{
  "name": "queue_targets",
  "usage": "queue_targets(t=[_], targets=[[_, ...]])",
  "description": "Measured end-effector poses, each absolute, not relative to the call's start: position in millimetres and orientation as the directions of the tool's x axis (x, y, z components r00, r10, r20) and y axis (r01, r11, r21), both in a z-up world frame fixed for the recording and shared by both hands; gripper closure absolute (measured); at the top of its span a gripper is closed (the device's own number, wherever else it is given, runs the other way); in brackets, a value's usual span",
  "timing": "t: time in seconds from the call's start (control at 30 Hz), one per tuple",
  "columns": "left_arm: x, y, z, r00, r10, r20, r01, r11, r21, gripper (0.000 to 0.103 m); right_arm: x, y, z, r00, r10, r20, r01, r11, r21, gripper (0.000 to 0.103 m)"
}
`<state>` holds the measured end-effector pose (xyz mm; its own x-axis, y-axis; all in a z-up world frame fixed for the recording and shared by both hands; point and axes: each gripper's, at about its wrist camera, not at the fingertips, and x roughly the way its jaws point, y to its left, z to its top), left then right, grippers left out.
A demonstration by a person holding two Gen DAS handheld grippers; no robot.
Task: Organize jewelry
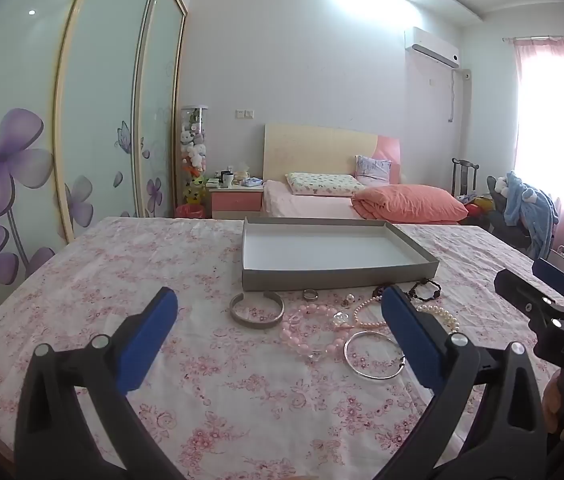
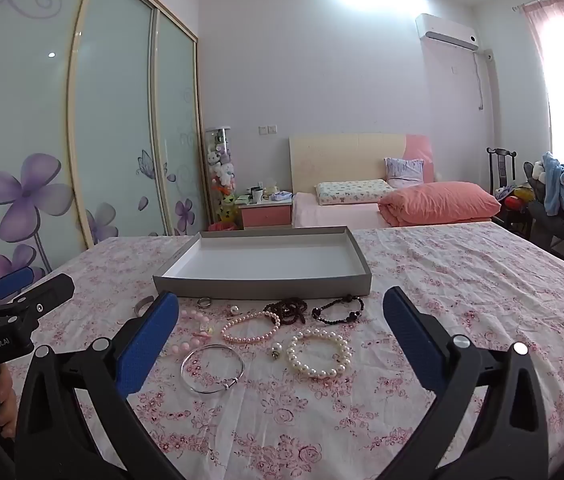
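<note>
My left claw [image 1: 280,304] hung wide open above the surface [image 1: 82,280], gripping nothing; my right claw [image 2: 280,304] was equally spread and empty. Both sat over the floral pink cloth [image 2: 461,280] that covered the surface.

Nearest to me lay a thin silver bangle [image 2: 212,368], flat on the cloth. Just right of it sat a white pearl bracelet [image 2: 319,353], with a small round bead charm [image 2: 276,351] between the two. To the left, a pink bead bracelet [image 1: 313,330] lay partly behind my right claw's left finger in the right wrist view.

Next row back: a pink pearl bracelet [image 2: 250,327], touching a dark brown bead strand [image 2: 286,309], then a black bead bracelet [image 2: 337,311] just beside that. A wide silver cuff [image 1: 257,309] lay at the left end, with a silver ring [image 2: 204,302] near the tray's front wall.

Beyond the jewelry stood a shallow grey cardboard tray [image 2: 262,280], white inside, nothing in it. All pieces lay outside it, in front of its near wall.

Farther off: a bed [image 2: 341,212] with an orange folded quilt [image 2: 439,202].
</note>
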<state>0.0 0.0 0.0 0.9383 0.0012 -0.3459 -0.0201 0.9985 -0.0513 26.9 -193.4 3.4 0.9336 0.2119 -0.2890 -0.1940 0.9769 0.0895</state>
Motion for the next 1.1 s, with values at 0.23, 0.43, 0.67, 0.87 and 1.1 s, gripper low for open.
queue_targets(t=[0.23,0.43,0.67,0.87,1.1], targets=[[-1.1,0.2,0.5,0.938,0.0,-0.348,-0.02,0.998,-0.054,0.004,26.7,-192.6,2.8,0.932,0.213,-0.293,-0.195,0.977,0.091,0.002],[0.0,-0.1,0.0,0.936,-0.001,-0.351,-0.019,0.998,-0.054,0.004,31.8,-197.1,-1.3,0.93,0.214,-0.297,-0.194,0.976,0.097,0.002],[1.0,2.8,-4.3,0.935,0.0,-0.353,-0.021,0.998,-0.057,0.004,30.9,-196.4,-0.9,0.93,0.216,-0.298,-0.195,0.976,0.097,0.002],[-0.4,0.8,-5.4,0.935,-0.001,-0.355,-0.021,0.998,-0.058,0.004,30.9,-196.2,-1.0,0.93,0.215,-0.298,-0.194,0.976,0.098,0.002],[0.2,0.9,-5.0,0.934,-0.001,-0.357,-0.022,0.998,-0.059,0.004,30.5,-196.1,-0.8,0.93,0.215,-0.298,-0.194,0.976,0.099,0.002]])
